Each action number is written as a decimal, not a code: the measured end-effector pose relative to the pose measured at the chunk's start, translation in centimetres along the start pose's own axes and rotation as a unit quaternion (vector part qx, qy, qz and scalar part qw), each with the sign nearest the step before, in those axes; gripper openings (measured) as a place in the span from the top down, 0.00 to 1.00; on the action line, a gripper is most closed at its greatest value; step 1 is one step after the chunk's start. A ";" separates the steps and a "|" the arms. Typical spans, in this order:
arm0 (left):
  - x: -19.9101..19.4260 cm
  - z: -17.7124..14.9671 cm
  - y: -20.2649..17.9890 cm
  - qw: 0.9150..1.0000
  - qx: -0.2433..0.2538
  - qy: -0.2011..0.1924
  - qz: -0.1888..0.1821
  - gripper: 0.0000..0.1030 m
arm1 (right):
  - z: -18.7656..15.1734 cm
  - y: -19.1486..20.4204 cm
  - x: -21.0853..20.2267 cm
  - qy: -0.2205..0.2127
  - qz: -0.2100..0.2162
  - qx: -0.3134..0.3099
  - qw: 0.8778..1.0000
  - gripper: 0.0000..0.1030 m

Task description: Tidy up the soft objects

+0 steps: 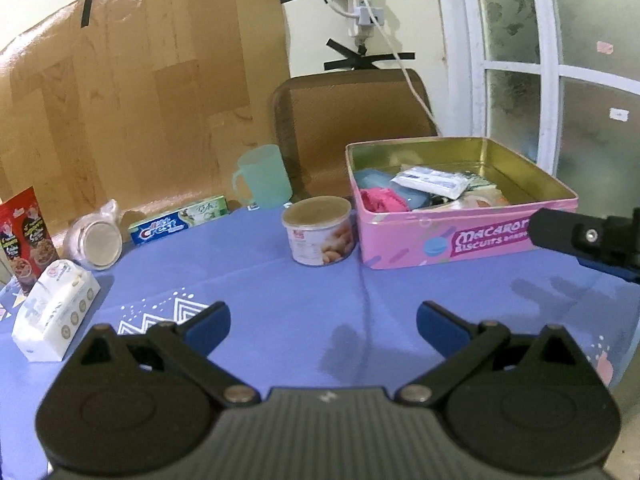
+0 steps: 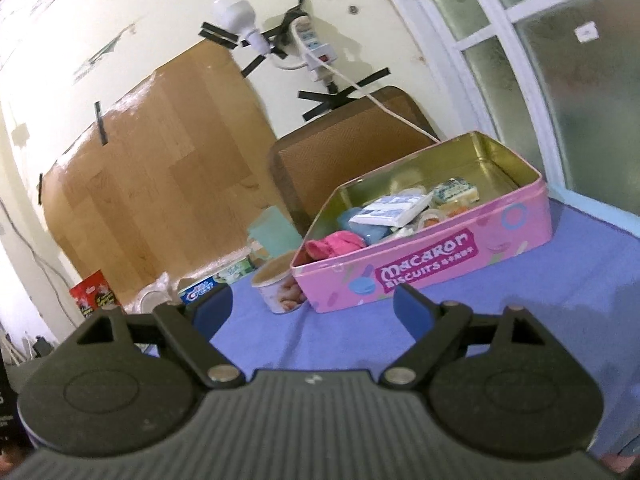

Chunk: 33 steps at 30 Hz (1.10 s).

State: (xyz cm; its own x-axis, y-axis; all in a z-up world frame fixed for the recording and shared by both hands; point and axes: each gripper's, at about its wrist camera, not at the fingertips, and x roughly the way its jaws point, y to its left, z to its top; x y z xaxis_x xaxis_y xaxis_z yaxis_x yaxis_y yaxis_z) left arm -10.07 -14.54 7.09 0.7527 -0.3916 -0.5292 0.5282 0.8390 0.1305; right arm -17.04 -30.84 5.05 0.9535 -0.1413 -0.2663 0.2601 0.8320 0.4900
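An open pink biscuit tin [image 1: 460,236] printed "Macaron Biscuits" sits on a blue tablecloth [image 1: 280,300], ahead of and slightly right of the left gripper [image 1: 323,322]. Its gold-lined inside holds the soft things, piled together: a crumpled pink cloth [image 1: 382,200] in the near left corner, a pale blue soft item [image 1: 374,180] behind it, a white and blue packet [image 1: 430,182] lying on top, and more small packets towards the right that are too jumbled to name.

From the right wrist view, the same tin [image 2: 440,264] lies just beyond the right gripper [image 2: 312,308], tilted in the picture, with the pink cloth [image 2: 332,246] nearest the tongs.

Both sets of tongs stand wide apart with nothing between their blue pads, above bare tablecloth. The right gripper also shows as a black shape [image 1: 588,236] at the far right edge of the left wrist view, close to the tin's front wall.

Just left of the tin stands a small round can [image 1: 319,236] with a tan lid. Behind it is a pale green mug [image 1: 262,176]. Further left lie a Crest toothpaste box [image 1: 180,222], a clear jar [image 1: 96,236] on its side, a white tissue pack [image 1: 56,312] and a red snack box [image 1: 26,236]. A brown chair back [image 1: 352,120], a cardboard sheet [image 1: 140,100] on the wall and a taped power strip [image 1: 360,4] stand behind the table.
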 end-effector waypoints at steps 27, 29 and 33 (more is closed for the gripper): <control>1.9 -1.5 1.1 0.998 -0.018 0.022 0.052 0.00 | -1.3 1.3 0.5 -0.001 0.006 -0.019 1.000 0.12; 2.2 -1.5 1.5 0.998 -0.024 0.028 0.049 0.00 | -1.3 1.3 0.6 0.000 0.003 -0.022 1.000 0.12; 2.8 -1.8 1.8 0.998 -0.028 0.039 0.048 0.00 | -1.4 1.3 1.0 0.006 0.000 -0.020 1.000 0.12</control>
State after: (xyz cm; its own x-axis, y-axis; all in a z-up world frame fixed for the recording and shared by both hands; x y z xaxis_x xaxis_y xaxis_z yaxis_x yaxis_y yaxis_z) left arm -7.66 -13.43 4.33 0.7648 -0.2785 -0.5809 0.4303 0.8919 0.1391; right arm -15.95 -29.16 4.20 0.9515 -0.1342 -0.2767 0.2530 0.8531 0.4564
